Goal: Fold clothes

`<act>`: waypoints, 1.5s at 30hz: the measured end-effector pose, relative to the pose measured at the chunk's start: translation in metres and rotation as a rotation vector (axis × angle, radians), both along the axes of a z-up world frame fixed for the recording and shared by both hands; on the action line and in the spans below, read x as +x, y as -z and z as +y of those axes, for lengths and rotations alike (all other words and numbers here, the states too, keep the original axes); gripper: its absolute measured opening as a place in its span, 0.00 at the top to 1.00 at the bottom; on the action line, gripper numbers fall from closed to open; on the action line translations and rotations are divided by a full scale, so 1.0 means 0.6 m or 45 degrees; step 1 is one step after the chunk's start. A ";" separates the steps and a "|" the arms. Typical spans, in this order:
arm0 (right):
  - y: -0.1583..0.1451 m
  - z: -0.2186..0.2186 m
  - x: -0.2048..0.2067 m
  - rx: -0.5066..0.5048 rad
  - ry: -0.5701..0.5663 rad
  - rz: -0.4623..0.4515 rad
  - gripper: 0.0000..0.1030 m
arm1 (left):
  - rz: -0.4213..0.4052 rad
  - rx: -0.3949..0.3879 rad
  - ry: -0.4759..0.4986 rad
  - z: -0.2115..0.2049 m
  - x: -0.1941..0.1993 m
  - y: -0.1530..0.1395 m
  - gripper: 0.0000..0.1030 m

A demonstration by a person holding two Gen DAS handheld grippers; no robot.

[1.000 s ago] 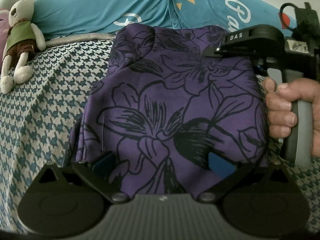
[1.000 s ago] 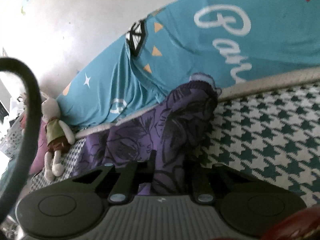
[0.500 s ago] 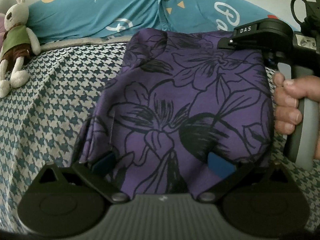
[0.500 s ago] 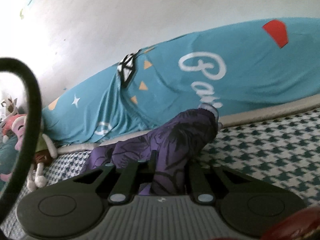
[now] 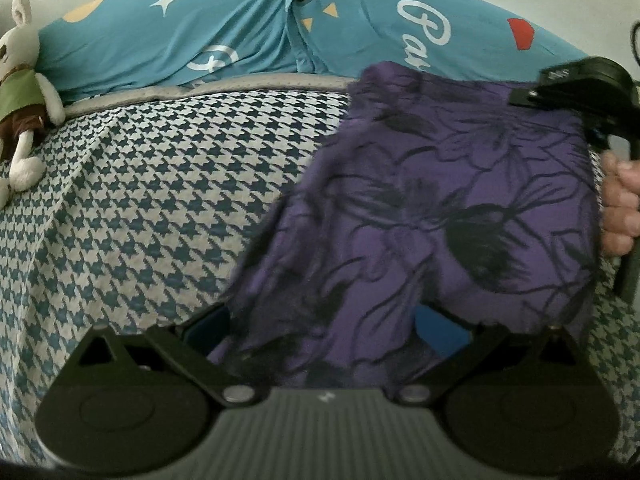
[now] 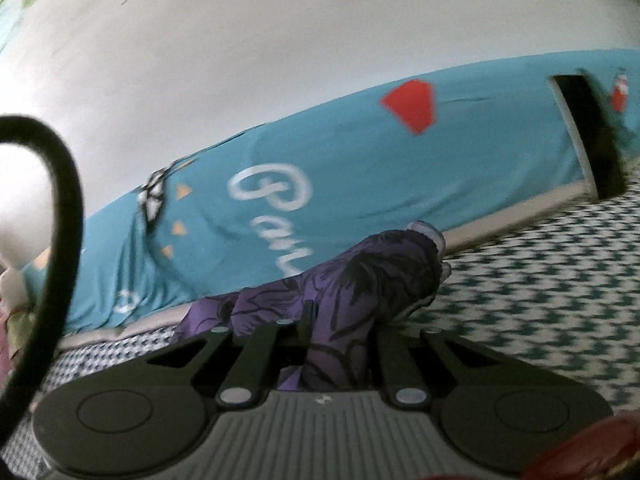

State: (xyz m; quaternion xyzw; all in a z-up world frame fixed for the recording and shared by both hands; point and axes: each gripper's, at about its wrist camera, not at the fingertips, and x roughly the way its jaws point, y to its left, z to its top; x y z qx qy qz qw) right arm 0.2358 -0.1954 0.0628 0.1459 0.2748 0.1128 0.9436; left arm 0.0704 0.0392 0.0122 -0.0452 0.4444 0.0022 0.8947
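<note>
So both hand-held grippers have the purple floral garment [image 5: 440, 208] over the bed [image 5: 140, 184].
Left hand-held gripper [image 5: 324, 326] spread wide, cloth draped between its fingers; right hand-held gripper [image 6: 340, 336] pinched closed on a bunched edge, hand [image 5: 620, 208] gripping its upright handle.

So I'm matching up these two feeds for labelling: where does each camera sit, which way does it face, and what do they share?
Left wrist: sits on the left gripper, faces across the houndstooth bed cover to the teal bedding; shows its fingers, the right gripper and a hand.
Right wrist: sits low on the right gripper, faces the wall; shows its fingers and a black cable.
Shared: the purple floral garment, teal bedding, bed cover.
</note>
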 end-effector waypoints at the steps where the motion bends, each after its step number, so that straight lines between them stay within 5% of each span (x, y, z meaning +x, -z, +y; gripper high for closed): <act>1: 0.000 -0.012 -0.003 -0.001 0.023 0.002 0.90 | -0.001 0.004 0.003 -0.001 0.000 0.000 0.00; 20: 0.044 -0.178 -0.065 -0.065 0.268 0.132 0.88 | -0.018 0.055 0.077 -0.050 -0.011 -0.011 0.00; 26: 0.051 -0.211 -0.071 0.039 0.282 0.180 0.68 | -0.024 0.061 0.090 -0.057 -0.009 -0.014 0.00; 38: 0.054 -0.312 -0.078 0.378 0.370 0.197 0.57 | -0.012 0.047 0.055 -0.043 -0.017 -0.014 0.00; 45: 0.067 -0.307 -0.050 0.406 0.308 0.234 0.57 | 0.004 0.029 0.047 -0.047 -0.009 -0.009 0.00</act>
